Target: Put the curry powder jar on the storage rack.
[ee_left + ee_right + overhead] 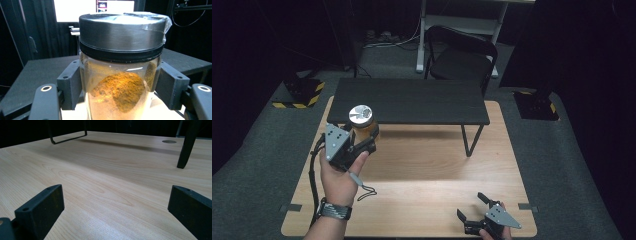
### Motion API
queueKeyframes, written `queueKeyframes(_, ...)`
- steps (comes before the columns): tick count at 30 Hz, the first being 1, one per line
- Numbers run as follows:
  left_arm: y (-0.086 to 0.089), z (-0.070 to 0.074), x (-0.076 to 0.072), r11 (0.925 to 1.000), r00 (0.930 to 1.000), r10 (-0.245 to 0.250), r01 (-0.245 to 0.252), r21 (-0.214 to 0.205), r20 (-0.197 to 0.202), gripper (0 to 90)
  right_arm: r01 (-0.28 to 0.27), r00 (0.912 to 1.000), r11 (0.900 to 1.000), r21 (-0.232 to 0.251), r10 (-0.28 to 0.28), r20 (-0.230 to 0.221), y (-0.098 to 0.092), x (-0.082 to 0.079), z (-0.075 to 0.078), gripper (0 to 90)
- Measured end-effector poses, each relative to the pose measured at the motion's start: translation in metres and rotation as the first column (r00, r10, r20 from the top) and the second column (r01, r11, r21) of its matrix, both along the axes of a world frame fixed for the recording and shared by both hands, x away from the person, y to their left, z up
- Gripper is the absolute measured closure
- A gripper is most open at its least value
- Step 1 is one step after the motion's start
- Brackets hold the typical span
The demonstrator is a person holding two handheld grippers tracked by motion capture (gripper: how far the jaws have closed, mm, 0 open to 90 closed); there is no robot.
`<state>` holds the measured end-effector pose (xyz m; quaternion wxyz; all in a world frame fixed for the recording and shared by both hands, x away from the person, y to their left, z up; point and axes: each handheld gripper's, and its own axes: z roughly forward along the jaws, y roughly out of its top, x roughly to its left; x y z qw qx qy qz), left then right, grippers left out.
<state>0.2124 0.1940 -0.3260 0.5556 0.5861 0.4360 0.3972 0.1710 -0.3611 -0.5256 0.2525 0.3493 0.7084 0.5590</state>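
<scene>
— Where's the glass jar of orange powder with the brushed-metal lid [361, 121]?

— At the table's left, clamped at its sides in your left gripper [364, 146], off the wooden table [432, 175], beside the black shelf [412, 100].

— Handling?

— Carry it level; its long axis stands upright, lid up. Your right gripper [472, 207] rests wide, near right.

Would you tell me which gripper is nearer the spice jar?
Left: the left gripper is clamped on the spice jar; the right gripper rests open, far off near the table's front edge.
</scene>
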Motion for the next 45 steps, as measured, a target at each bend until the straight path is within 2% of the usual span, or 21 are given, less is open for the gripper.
queueKeyframes(3, -0.004, 0.004, 0.009, 0.9999, 1.0000, 0.008, -0.008, 0.011, 0.000, 30.7, -0.001, 1.0000, 1.0000, 0.003, 0.001, 0.001, 0.000, 0.000, 0.000, 0.1)
queueKeyframes(9, -0.018, 0.011, 0.038, 0.9989, 0.9995, 0.031, -0.031, 0.035, 0.003, 30.7, -0.005, 1.0000, 0.9999, 0.013, 0.005, 0.005, -0.002, -0.001, -0.002, 0.1)
queueKeyframes(11, -0.020, 0.011, 0.043, 0.9987, 0.9993, 0.036, -0.036, 0.036, 0.007, 30.7, -0.004, 1.0000, 0.9999, 0.015, 0.004, 0.006, -0.002, -0.001, -0.002, 0.1)
queueKeyframes(15, -0.027, 0.010, 0.065, 0.9982, 0.9987, 0.050, -0.051, 0.033, 0.008, 30.7, -0.002, 1.0000, 0.9997, 0.025, 0.002, 0.005, -0.003, -0.001, -0.003, 0.1)
queueKeyframes(19, -0.034, 0.008, 0.084, 0.9981, 0.9982, 0.059, -0.059, 0.019, -0.005, 30.7, 0.000, 1.0000, 0.9995, 0.032, 0.000, 0.008, -0.004, -0.002, -0.004, 0.1)
queueKeyframes(20, -0.038, 0.007, 0.091, 0.9980, 0.9981, 0.060, -0.060, 0.021, -0.011, 30.7, 0.000, 1.0000, 0.9995, 0.031, 0.000, 0.009, -0.004, -0.002, -0.004, 0.1)
queueKeyframes(21, -0.038, 0.007, 0.091, 0.9980, 0.9981, 0.060, -0.060, 0.021, -0.011, 30.7, 0.000, 1.0000, 0.9995, 0.031, 0.000, 0.009, -0.004, -0.002, -0.004, 0.1)
queueKeyframes(24, -0.048, 0.004, 0.104, 0.9977, 0.9978, 0.060, -0.059, 0.034, -0.028, 30.7, -0.001, 0.9999, 0.9998, 0.018, 0.001, 0.014, -0.002, -0.002, -0.003, 0.1)
queueKeyframes(25, -0.009, 0.050, 0.123, 0.6254, 0.9801, -0.111, -0.060, 0.778, 0.165, 30.7, -0.001, 0.9999, 0.9999, 0.017, 0.001, 0.015, -0.002, -0.002, -0.003, 0.1)
queueKeyframes(26, -0.053, 0.001, 0.112, 0.9971, 0.9975, 0.061, -0.059, 0.049, -0.035, 30.7, -0.001, 0.9999, 0.9998, 0.018, 0.001, 0.015, -0.002, -0.002, -0.003, 0.1)
queueKeyframes(29, -0.058, -0.003, 0.118, 0.9980, 0.9977, 0.055, -0.054, 0.032, -0.038, 30.6, 0.004, 0.9998, 0.9998, 0.022, -0.004, 0.019, -0.002, -0.003, -0.004, 0.1)
queueKeyframes(33, -0.065, -0.007, 0.123, 0.9980, 0.9978, 0.053, -0.052, 0.035, -0.038, 30.6, 0.003, 0.9997, 0.9999, 0.012, -0.003, 0.022, -0.001, -0.004, -0.004, 0.1)
queueKeyframes(45, -0.069, -0.013, 0.123, 0.9972, 0.9972, 0.071, -0.071, 0.025, -0.023, 30.5, 0.002, 0.9997, 0.9999, 0.013, -0.002, 0.025, -0.001, -0.004, -0.004, 0.1)
